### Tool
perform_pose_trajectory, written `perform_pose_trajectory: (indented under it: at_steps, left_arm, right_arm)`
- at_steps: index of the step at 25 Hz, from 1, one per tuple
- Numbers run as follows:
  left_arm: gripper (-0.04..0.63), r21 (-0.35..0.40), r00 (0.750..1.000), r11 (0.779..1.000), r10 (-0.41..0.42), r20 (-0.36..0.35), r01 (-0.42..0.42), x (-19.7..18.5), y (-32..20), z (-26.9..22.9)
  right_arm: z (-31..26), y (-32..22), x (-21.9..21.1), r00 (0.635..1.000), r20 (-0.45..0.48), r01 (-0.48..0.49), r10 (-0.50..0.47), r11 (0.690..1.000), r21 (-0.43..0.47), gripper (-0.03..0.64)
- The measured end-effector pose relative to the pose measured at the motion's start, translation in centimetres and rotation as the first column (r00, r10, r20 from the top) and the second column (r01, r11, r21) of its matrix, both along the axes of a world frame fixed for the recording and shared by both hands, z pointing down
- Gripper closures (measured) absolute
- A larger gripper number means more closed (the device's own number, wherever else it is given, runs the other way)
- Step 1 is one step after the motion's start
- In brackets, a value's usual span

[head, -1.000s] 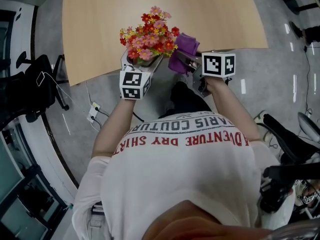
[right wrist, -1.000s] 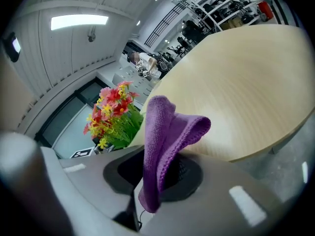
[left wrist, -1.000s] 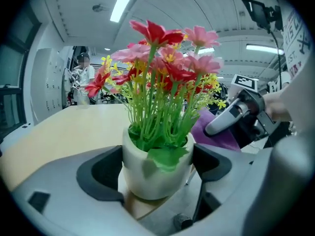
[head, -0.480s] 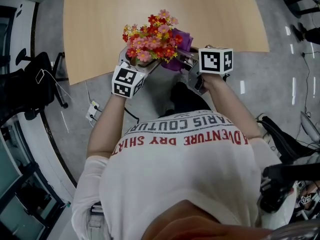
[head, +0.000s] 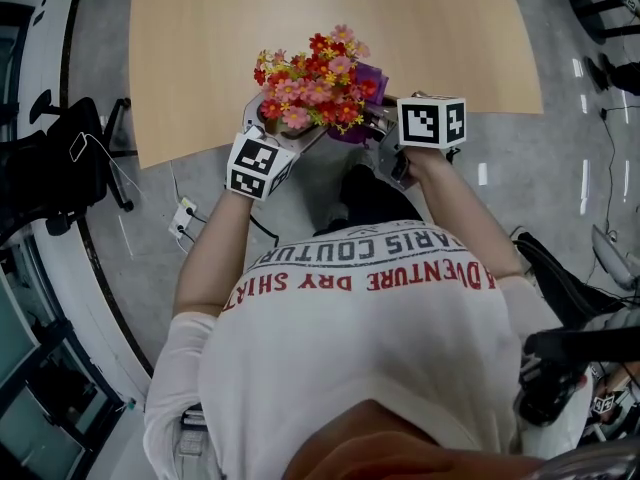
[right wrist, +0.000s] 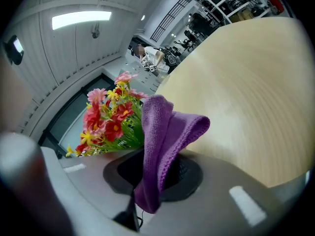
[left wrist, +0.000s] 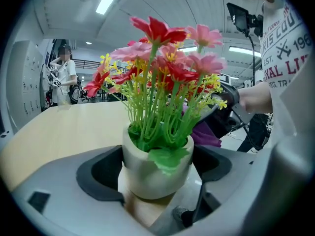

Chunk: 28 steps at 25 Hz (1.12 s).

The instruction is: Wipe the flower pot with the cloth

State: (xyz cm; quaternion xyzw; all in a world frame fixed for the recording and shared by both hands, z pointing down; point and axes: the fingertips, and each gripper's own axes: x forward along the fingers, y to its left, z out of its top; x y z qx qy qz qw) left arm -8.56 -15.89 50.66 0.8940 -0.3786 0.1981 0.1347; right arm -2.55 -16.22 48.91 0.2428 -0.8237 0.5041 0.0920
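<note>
A white flower pot (left wrist: 152,171) with red, pink and yellow artificial flowers (head: 315,78) is held just above the near edge of the wooden table (head: 200,48). My left gripper (head: 285,126) is shut on the pot, its dark fingers (left wrist: 98,173) pressing both sides. My right gripper (head: 375,123) is shut on a purple cloth (right wrist: 165,132). The cloth stands up from the jaws, folded over at the top. It sits close against the right side of the flowers (right wrist: 110,119), which partly cover it in the head view. I cannot tell whether the cloth touches the pot.
The table top (right wrist: 256,92) stretches away beyond both grippers. A black office chair (head: 60,168) stands at the left, and a power strip (head: 183,223) lies on the grey floor. Dark chairs are at the far right. A person (left wrist: 64,77) stands in the background.
The right gripper has brought the cloth in against the flowers, so less purple shows. The left gripper has tilted with the pot, and the flowers have shifted slightly right.
</note>
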Motion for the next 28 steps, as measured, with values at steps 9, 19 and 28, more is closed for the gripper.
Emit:
perform_pose_trajectory:
  at_steps: [9,19,28]
  left_arm:
    - [0.138,0.002,1.0,1.0,0.014,-0.007,-0.014,-0.1,-0.1,-0.6]
    - [0.138,0.008,1.0,1.0,0.026,-0.005,-0.026,-0.5,0.2,-0.5]
    - [0.137,0.036,0.991,0.992,-0.123,-0.049,0.125,-0.9,0.5,-1.3]
  right_arm:
    - [3.1,-0.7,0.5,0.993,-0.119,-0.024,0.017,0.998,-0.055,0.558]
    - [4.5,-0.6,0.4,0.975,-0.221,-0.008,0.001,0.999,-0.031,0.558]
    - [3.0,-0.1,2.7,0.98,-0.178,-0.094,0.092,0.996,-0.003,0.558]
